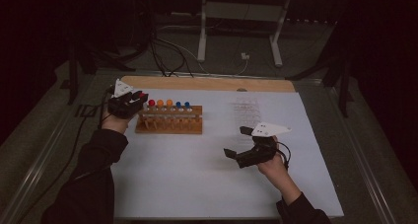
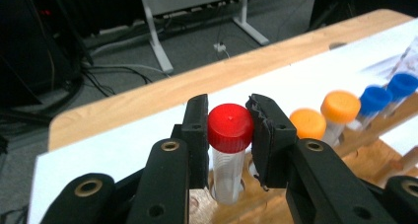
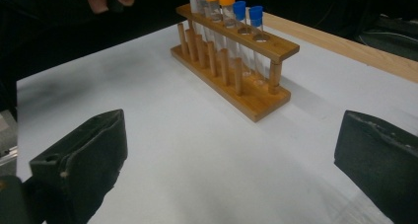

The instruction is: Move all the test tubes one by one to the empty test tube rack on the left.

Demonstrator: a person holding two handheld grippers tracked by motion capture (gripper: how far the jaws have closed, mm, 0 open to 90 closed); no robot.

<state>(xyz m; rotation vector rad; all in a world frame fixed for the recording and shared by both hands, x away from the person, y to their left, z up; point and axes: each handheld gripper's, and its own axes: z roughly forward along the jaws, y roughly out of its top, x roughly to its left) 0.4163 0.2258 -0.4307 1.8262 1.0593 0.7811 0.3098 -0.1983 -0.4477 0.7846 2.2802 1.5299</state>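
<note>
Jaws of the left gripper (image 2: 230,135) are clamped on the red cap of a plastic tube (image 2: 228,172), one black pad on each side. The tube stands upright, its clear body reaching down into a hole at the left end of a wooden rack (image 1: 169,120). The rack sits on a white sheet over the table (image 1: 207,84), toward the far left.

In the rack stand another red-capped tube (image 1: 151,104), two orange-capped tubes (image 1: 164,104) and two blue-capped tubes (image 1: 183,106); one hole at the right end looks empty.

The right gripper (image 1: 237,143) hovers well apart over the bare sheet, jaws wide open and empty.

Judging by this, the rack is nearly full; the held tube seems almost seated and not yet let go.
</note>
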